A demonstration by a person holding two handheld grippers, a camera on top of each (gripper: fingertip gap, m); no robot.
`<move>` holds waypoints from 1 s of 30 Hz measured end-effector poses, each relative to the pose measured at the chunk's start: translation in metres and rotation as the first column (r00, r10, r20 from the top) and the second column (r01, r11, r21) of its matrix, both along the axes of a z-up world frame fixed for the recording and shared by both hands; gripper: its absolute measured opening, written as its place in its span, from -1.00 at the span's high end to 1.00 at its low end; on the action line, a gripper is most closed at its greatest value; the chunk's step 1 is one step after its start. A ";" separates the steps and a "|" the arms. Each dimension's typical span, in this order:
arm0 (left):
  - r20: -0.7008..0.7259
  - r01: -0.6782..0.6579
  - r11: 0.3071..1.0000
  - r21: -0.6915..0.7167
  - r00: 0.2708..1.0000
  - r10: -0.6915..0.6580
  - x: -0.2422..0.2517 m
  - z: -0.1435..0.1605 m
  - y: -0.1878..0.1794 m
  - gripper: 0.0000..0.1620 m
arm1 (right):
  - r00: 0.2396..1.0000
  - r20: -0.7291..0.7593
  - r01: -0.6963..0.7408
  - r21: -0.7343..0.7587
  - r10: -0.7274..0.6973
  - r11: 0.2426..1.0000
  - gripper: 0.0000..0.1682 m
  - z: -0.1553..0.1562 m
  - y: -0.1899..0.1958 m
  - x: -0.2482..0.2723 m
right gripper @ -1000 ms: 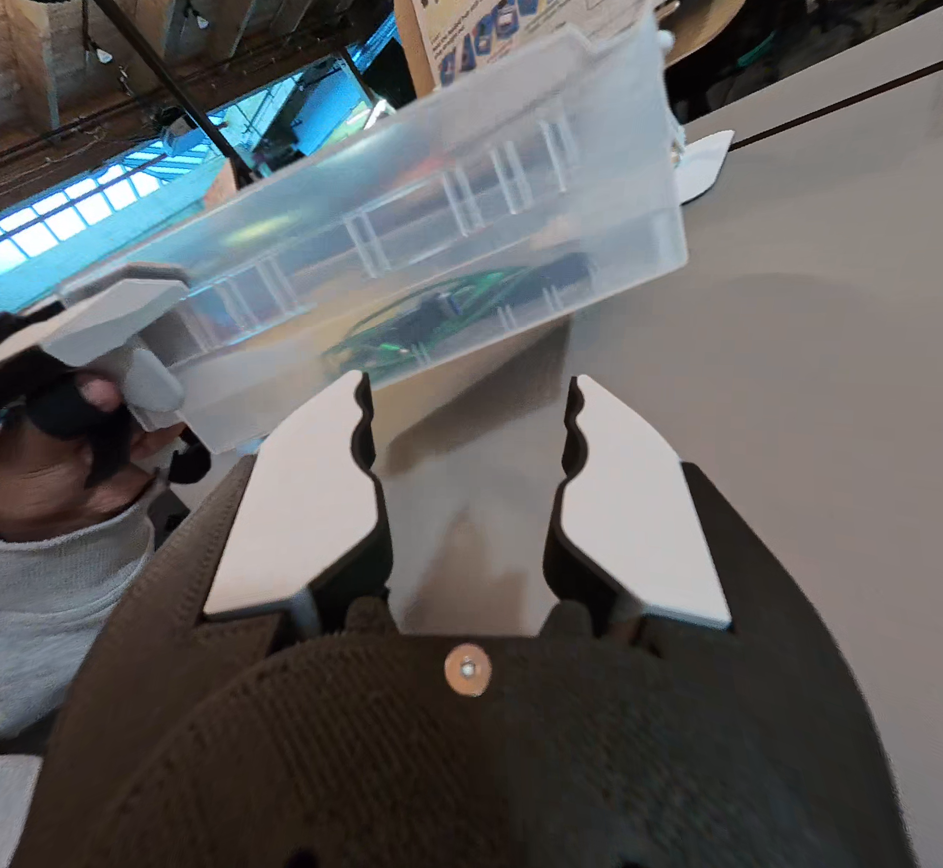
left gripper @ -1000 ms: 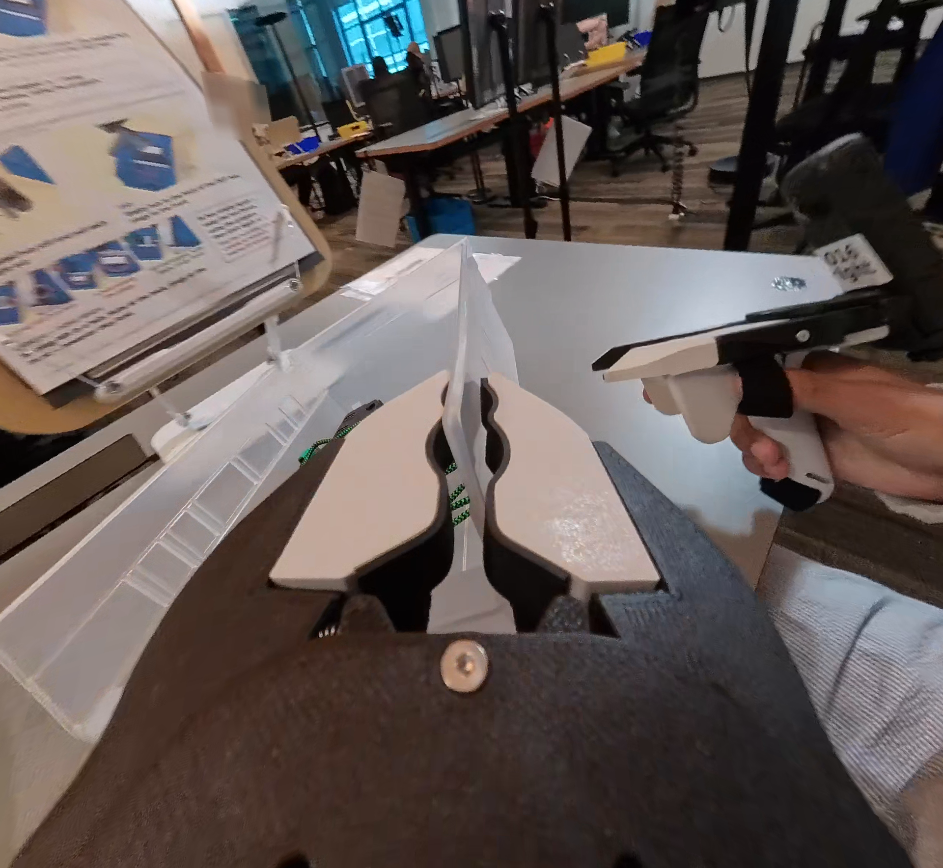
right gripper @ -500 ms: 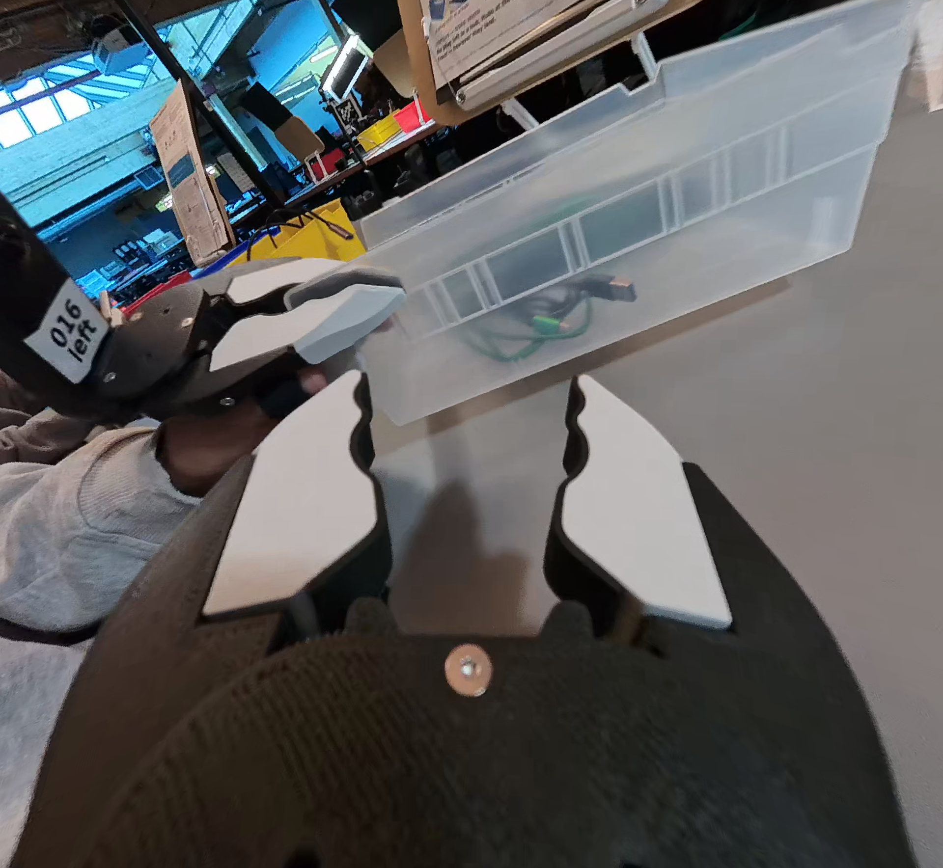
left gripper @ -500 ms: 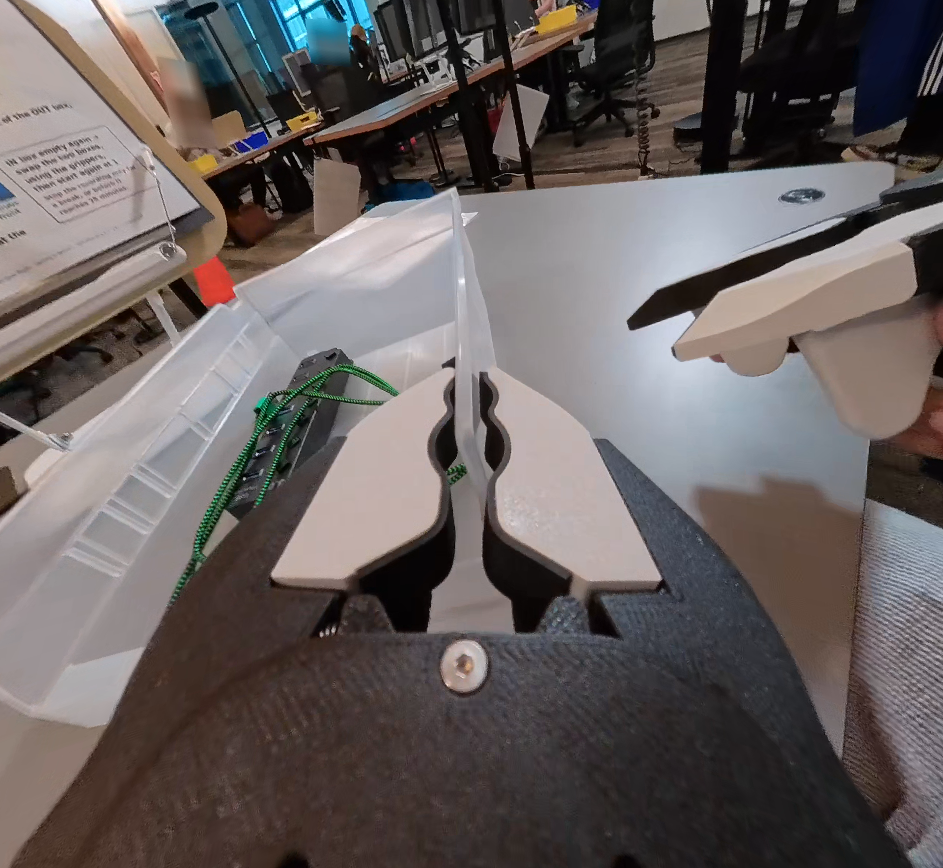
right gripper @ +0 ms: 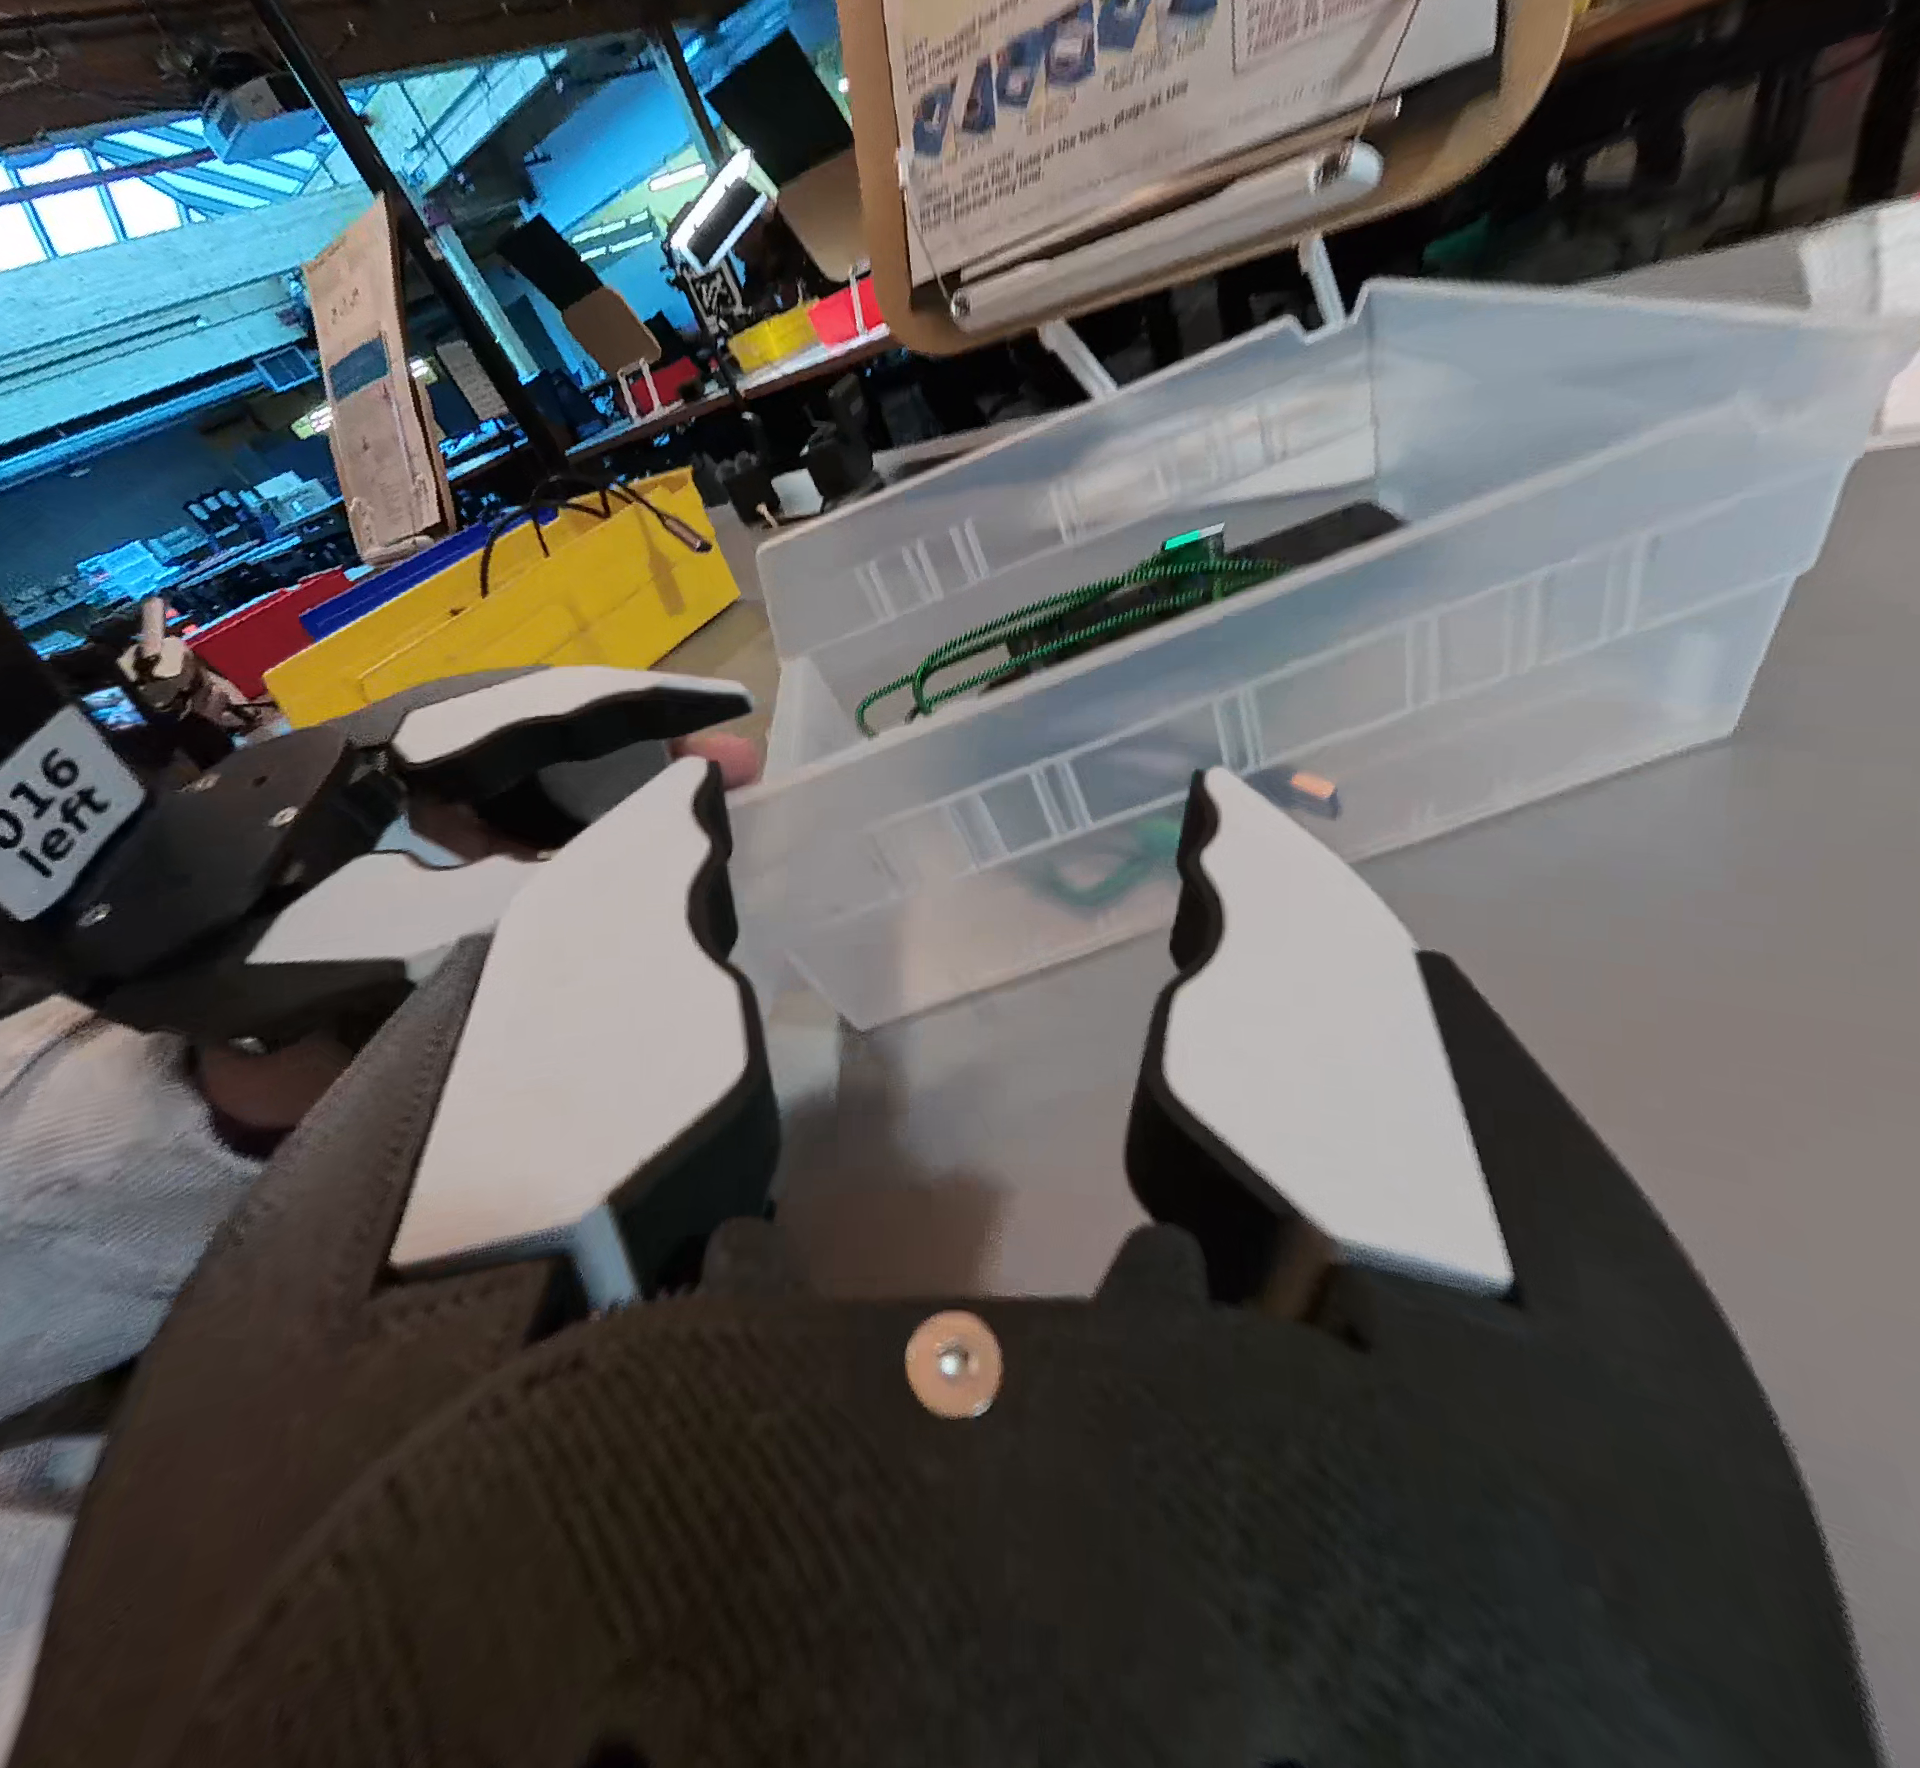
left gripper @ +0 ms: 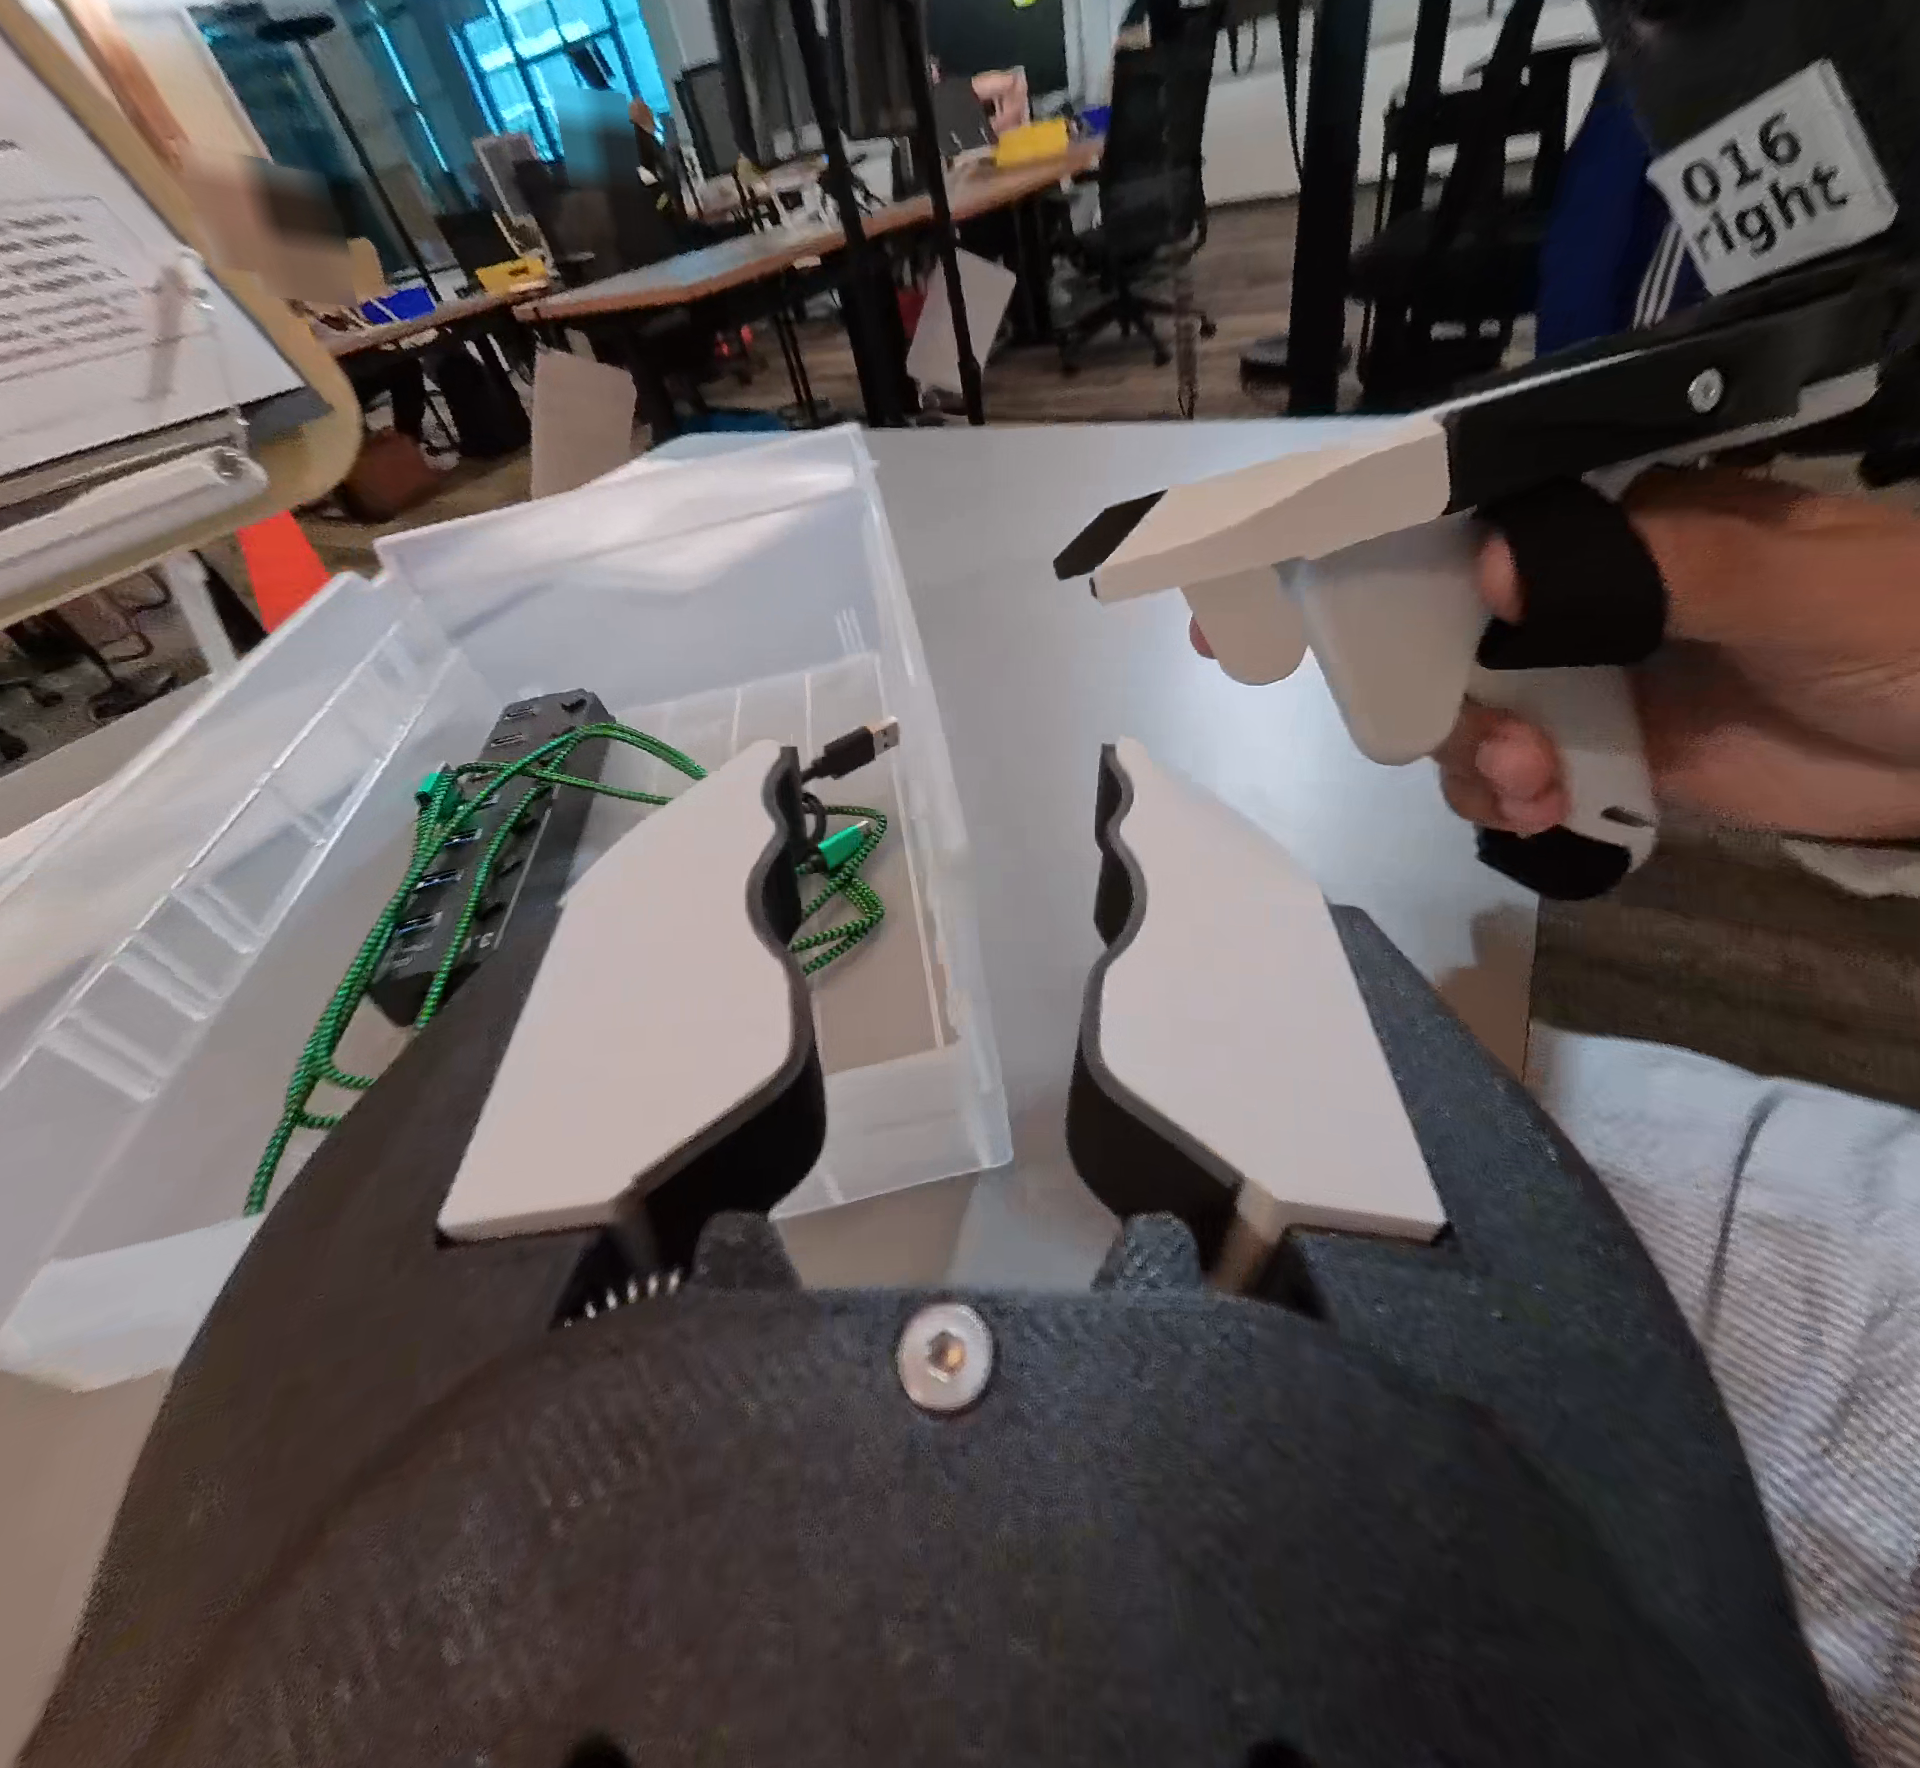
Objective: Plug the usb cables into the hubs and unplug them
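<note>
A clear plastic bin (left gripper: 935, 991) stands on the grey table (left gripper: 1195, 783). In it lie a black USB hub (left gripper: 488, 845) and green braided cables (left gripper: 436, 887); a black USB plug (left gripper: 857, 747) sticks up near the right wall. My left gripper (left gripper: 940, 762) is open, its fingers astride the bin's right wall, gripping nothing. My right gripper (right gripper: 956, 783) is open and empty, above the table in front of the bin (right gripper: 1351, 679), where the hub (right gripper: 1320, 529) and cables (right gripper: 1039, 627) show. The right gripper also shows in the left wrist view (left gripper: 1101, 555), to the right of the bin.
A stand with an instruction sheet (right gripper: 1195, 56) rises behind the bin. Yellow, blue and red bins (right gripper: 499, 596) lie beyond the table's left edge. The table's near right edge (left gripper: 1527, 939) is close to the person's sleeve (left gripper: 1714, 1251). Desks and chairs stand far behind.
My left gripper was shut on the bin's right wall, holding the bin tilted up. The bin came down flat on the table and the left gripper opened. The right gripper stayed open nearby.
</note>
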State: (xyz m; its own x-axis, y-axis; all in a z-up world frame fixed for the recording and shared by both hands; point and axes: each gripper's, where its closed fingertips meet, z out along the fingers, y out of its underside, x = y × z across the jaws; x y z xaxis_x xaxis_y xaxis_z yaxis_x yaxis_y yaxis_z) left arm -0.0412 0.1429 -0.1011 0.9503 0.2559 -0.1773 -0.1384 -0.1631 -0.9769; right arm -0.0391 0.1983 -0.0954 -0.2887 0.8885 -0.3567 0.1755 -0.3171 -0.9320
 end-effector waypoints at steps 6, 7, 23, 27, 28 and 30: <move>0.138 -0.136 0.984 0.111 0.983 0.120 -0.031 0.008 -0.040 0.31 | 0.996 -0.087 0.022 0.041 -0.018 0.999 -0.19 0.016 -0.007 -0.013; 0.161 -0.172 0.978 0.118 0.975 0.152 -0.038 0.007 -0.047 0.32 | 0.993 -0.116 0.039 0.127 -0.024 0.991 -0.25 0.020 -0.012 -0.014; 0.226 -0.295 0.953 0.075 0.936 0.272 -0.057 -0.008 -0.075 0.38 | 0.990 0.006 0.121 0.466 -0.140 0.876 -0.57 -0.014 -0.029 -0.048; 0.231 -0.296 0.952 0.079 0.934 0.272 -0.057 -0.008 -0.075 0.38 | 0.986 0.063 0.120 0.397 -0.157 0.910 -0.14 -0.019 0.005 -0.045; 0.235 -0.296 0.952 0.080 0.934 0.270 -0.057 -0.008 -0.075 0.38 | 0.986 0.075 0.110 0.388 -0.151 0.915 0.07 -0.020 0.015 -0.044; 0.242 -0.294 0.952 0.083 0.933 0.267 -0.056 -0.008 -0.076 0.39 | 0.982 0.100 0.111 0.362 -0.157 0.926 0.43 -0.020 0.038 -0.045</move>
